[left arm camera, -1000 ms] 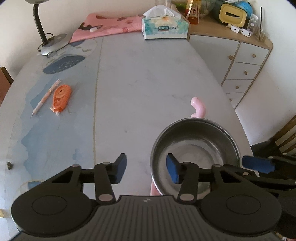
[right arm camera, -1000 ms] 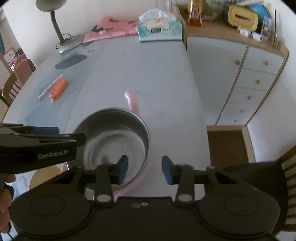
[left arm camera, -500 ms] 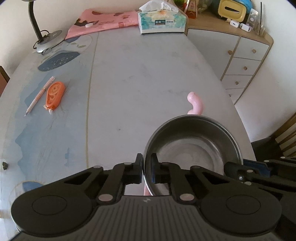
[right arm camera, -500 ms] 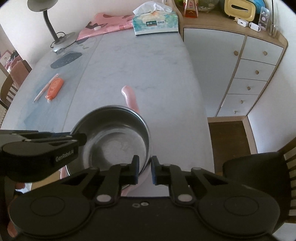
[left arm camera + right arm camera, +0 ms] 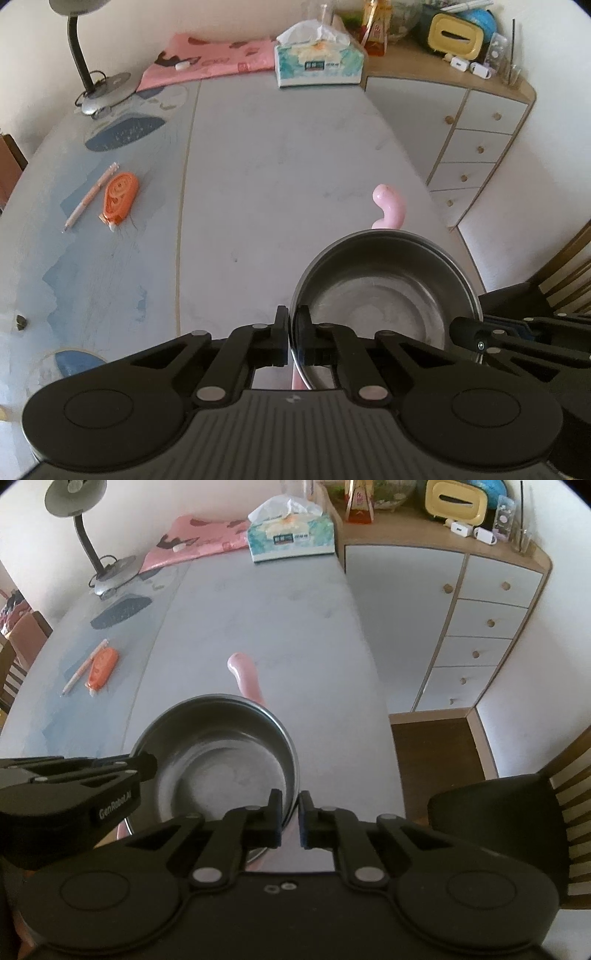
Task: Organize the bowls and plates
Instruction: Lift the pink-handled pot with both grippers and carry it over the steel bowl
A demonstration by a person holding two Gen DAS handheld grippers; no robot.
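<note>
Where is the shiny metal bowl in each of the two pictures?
Left wrist view: the metal bowl is lower right, its near-left rim pinched by the left tongs.
Right wrist view: the metal bowl is lower left of centre, its right rim pinched by the right tongs.
Shared landmark: the tissue box at the table's far end.

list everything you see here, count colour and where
round steel bowl: 1, silver, near table edge, rim pinched on both sides
curved pink handle: 1, pink, sticking out beyond the bowl
grey oval table: 1, grey-blue
orange tape dispenser: 1, orange, table's left
pink pen: 1, beside dispenser
tissue box: 1, teal-white, far end
pink cloth: 1, far end
grey desk lamp: 1, far left
white drawer cabinet: 1, right
left tongs: black, shut on rim
right tongs: black, shut on rim
</note>
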